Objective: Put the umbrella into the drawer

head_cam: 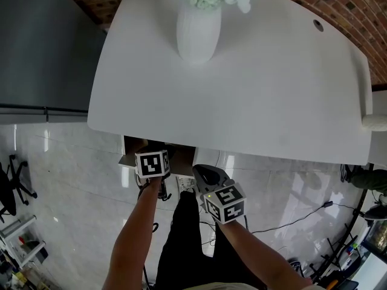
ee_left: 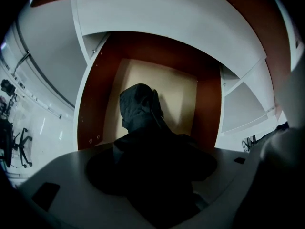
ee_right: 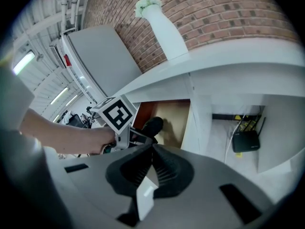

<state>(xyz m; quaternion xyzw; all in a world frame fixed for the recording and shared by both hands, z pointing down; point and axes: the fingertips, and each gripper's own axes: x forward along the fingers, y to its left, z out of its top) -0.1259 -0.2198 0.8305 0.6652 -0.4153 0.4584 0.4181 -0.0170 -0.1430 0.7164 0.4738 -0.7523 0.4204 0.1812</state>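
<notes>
Left hand-held gripper (head_cam: 152, 162) sits at the open drawer (head_cam: 181, 156) in the head view, its marker cube facing up, just under the front edge of the white table (head_cam: 254, 95). Right hand-held gripper (head_cam: 209, 177) hangs beside it, a little nearer the person and clear of the drawer. A white vase (head_cam: 198, 30) of pale flowers stands near the far side of the table. Both forearms reach forward over black trousers and a glossy pale floor (head_cam: 66, 180).

In the left gripper view, the left hand-held gripper (ee_left: 152, 149) is clamped on the dark folded umbrella (ee_left: 139, 108). The free end of the umbrella reaches forward over the drawer (ee_left: 183, 94), which has a beige bottom and red-brown side walls (the jaws themselves are very dark here, and the fabric bunches between them).

In the right gripper view, the right hand-held gripper (ee_right: 151, 149) has its ribbed jaws pressed together with nothing between them. Beyond them the left hand-held gripper (ee_right: 116, 114) holds the umbrella (ee_right: 153, 124), whose dark end lies inside the drawer (ee_right: 174, 116). To the right, in the space under the table (ee_right: 228, 56), a black router (ee_right: 245, 141) stands with cables. The vase (ee_right: 164, 30) rises on top against a brick wall (ee_right: 224, 8).
</notes>
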